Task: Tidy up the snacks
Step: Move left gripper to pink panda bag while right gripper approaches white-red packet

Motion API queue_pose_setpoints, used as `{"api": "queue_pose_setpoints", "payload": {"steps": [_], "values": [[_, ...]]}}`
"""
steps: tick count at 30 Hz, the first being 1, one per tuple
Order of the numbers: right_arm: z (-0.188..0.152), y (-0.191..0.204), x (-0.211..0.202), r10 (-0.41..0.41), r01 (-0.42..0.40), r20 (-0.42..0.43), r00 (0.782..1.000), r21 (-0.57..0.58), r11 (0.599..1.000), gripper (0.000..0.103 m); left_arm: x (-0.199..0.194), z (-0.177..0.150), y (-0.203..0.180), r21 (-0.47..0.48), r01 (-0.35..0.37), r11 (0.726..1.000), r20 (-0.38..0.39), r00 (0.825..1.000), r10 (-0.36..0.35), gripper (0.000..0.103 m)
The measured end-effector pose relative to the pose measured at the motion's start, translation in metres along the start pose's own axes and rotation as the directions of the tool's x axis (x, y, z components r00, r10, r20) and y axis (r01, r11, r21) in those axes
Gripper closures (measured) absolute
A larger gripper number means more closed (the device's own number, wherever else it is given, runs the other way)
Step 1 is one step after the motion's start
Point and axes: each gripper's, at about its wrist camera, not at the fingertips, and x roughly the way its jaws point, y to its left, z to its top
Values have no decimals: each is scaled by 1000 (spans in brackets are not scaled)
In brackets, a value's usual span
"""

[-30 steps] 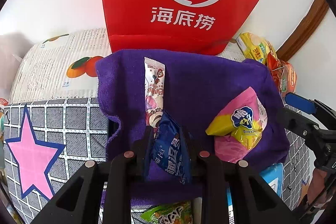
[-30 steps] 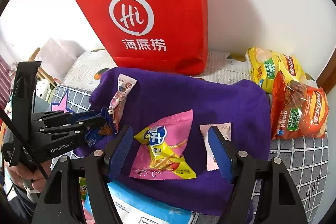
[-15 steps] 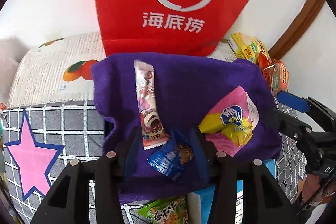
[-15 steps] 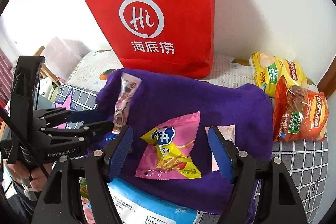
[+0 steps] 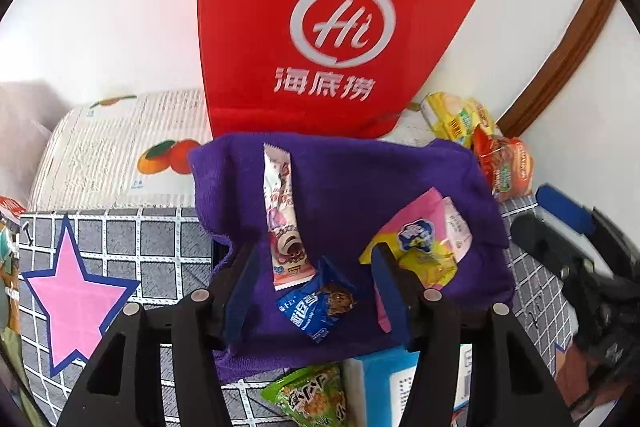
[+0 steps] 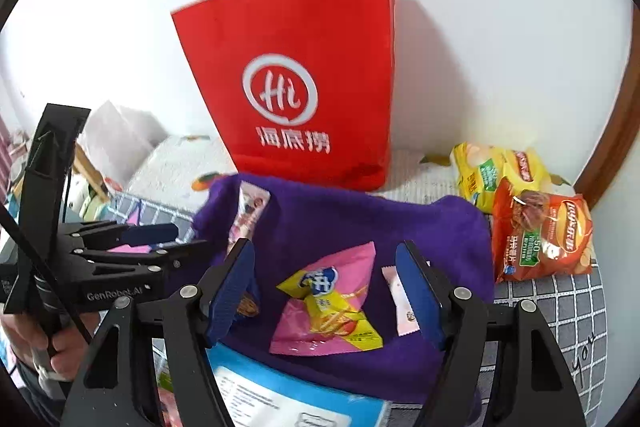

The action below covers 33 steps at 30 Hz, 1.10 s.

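Observation:
A purple cloth (image 5: 352, 179) holds several snacks: a long white-and-pink stick pack (image 5: 280, 215), a small blue cookie packet (image 5: 312, 311), a pink-and-yellow packet (image 5: 416, 247) and a small pale pink sachet (image 5: 456, 227). My left gripper (image 5: 315, 255) hovers above the blue packet with its jaws opening; the packet lies loose on the cloth between the fingers, untouched by either pad. My right gripper (image 6: 324, 251) hangs open over the pink-and-yellow packet (image 6: 328, 303), with the pale sachet (image 6: 400, 303) by its right finger. A hand holds the left gripper (image 6: 180, 241) at that view's left.
A red paper bag (image 5: 328, 27) stands behind the cloth against the white wall. Yellow (image 6: 492, 171) and red (image 6: 540, 239) chip bags lie at the back right. A green packet (image 5: 312, 399) and a blue-white box (image 5: 384, 383) lie at the cloth's near edge. A checked mat with a pink star (image 5: 76, 295) spreads left.
The left gripper let go of the blue packet, which now lies flat on the purple cloth, and its jaws spread while it rose. The right gripper lifted and stayed open.

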Motion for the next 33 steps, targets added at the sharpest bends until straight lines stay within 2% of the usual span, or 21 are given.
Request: {"api": "queue_pose_setpoints", "payload": {"steps": [3,6,10,12,17,20,25,30,33], "values": [[-10,9,-12,16,-16,-16,1000,-11,1000,30,-9,0,-4,5,20,1000,16,1000,-20,46],[-37,16,-28,-41,41,-38,998,-24,999,30,-20,-1,-11,12,37,999,31,999,-37,45],[-79,14,-45,-72,72,-68,995,-1,997,30,-37,-4,-20,27,54,998,65,996,-56,43],[-100,12,-51,-53,57,-88,995,37,998,30,-45,-7,-25,40,57,998,85,995,-60,42],[-148,16,-52,64,-46,-142,988,127,991,25,-63,-12,-35,65,58,996,119,991,-65,39],[-169,25,-45,54,-32,-175,983,129,991,25,-72,-15,-41,83,59,995,140,988,-70,38],[-190,38,-28,35,-7,-198,980,139,990,23,-85,-18,-45,103,74,992,165,982,-91,37],[-191,50,-6,-1,18,-183,983,90,996,23,-93,-21,-44,109,80,991,180,979,-99,37],[-192,48,13,31,-2,-228,973,128,992,23,-95,-22,-43,109,86,990,185,977,-105,37]]}}
